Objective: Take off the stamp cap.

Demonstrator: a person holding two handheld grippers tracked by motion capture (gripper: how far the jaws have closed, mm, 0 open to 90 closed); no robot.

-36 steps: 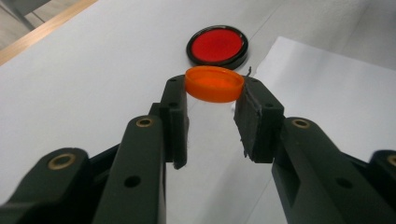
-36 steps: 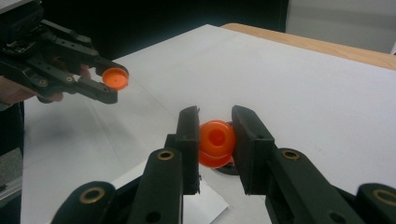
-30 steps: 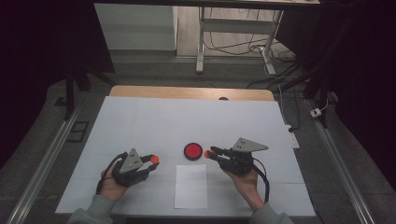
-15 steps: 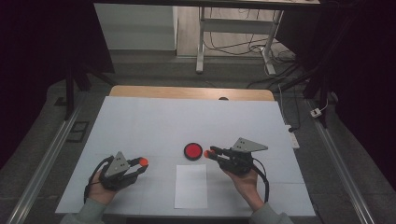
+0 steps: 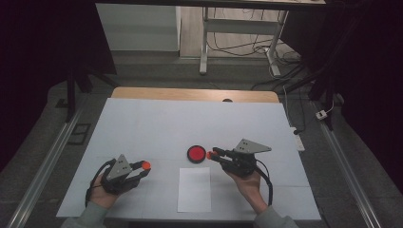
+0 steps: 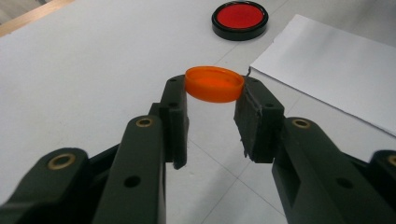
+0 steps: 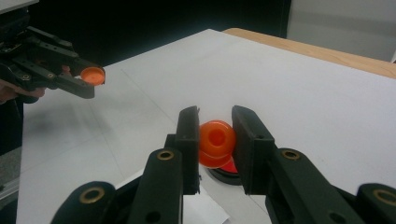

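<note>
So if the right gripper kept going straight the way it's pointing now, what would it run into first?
Most likely the black-rimmed red pad: the right gripper, shut on an orange piece, points at it from just beside. It may sit slightly above the pad and pass over; depth is unclear.

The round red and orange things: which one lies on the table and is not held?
The black-rimmed red disc, lying flat beside the white paper. The orange cap sits in the left hand-held gripper, the orange piece in the right hand-held gripper.
</note>
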